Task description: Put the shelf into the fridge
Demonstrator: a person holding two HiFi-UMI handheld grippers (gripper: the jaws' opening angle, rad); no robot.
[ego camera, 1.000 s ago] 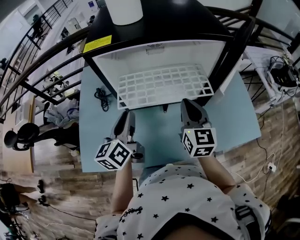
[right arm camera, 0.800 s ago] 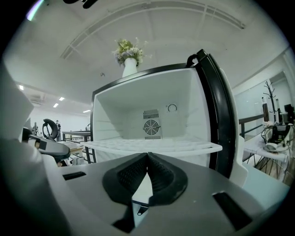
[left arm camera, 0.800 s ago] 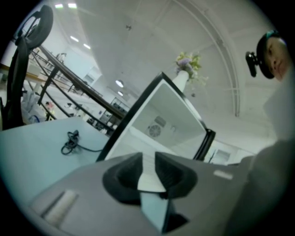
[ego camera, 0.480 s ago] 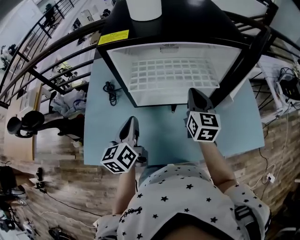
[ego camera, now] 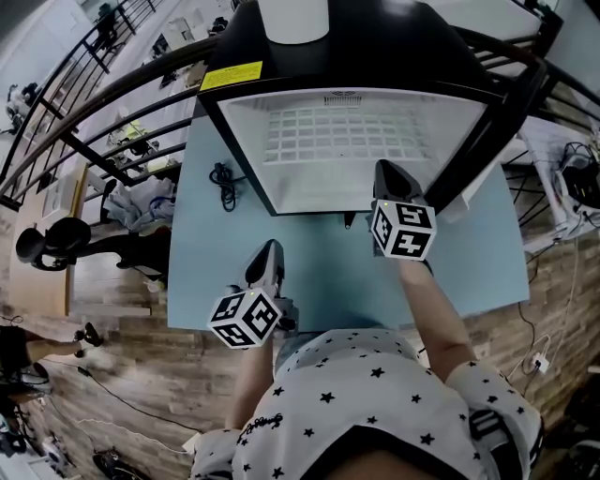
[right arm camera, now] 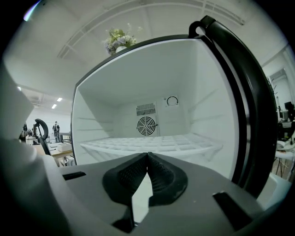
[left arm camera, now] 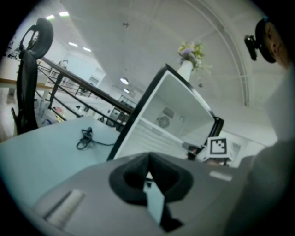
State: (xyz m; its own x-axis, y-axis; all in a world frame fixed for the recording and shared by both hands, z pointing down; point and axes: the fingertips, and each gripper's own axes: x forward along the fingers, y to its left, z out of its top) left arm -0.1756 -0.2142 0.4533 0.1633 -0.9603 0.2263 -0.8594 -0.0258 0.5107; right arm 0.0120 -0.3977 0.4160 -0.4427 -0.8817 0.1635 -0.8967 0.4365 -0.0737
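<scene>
The white wire shelf (ego camera: 345, 132) lies level inside the open black fridge (ego camera: 234, 112), and it spans the white cabinet (right arm camera: 152, 142) under the rear fan. My right gripper (ego camera: 386, 174) is at the fridge's mouth, just before the shelf's front edge, shut with nothing held (right arm camera: 147, 157). My left gripper (ego camera: 266, 253) hangs over the blue table, back from the fridge and left of its opening. Its jaws have just closed on nothing (left arm camera: 148, 162). The right gripper's marker cube (left arm camera: 219, 146) shows beside the fridge in the left gripper view.
The fridge stands on a light blue table (ego camera: 211, 267). A coiled black cable (ego camera: 222, 179) lies left of it. The open door (ego camera: 502, 112) juts out at the right. A white vase (ego camera: 293, 17) sits on top. Black railings (ego camera: 94, 103) run along the left.
The shelf has slid from jutting out of the front to fully inside the fridge. My right gripper followed it forward. My left gripper drew back, sank a little and shut.
</scene>
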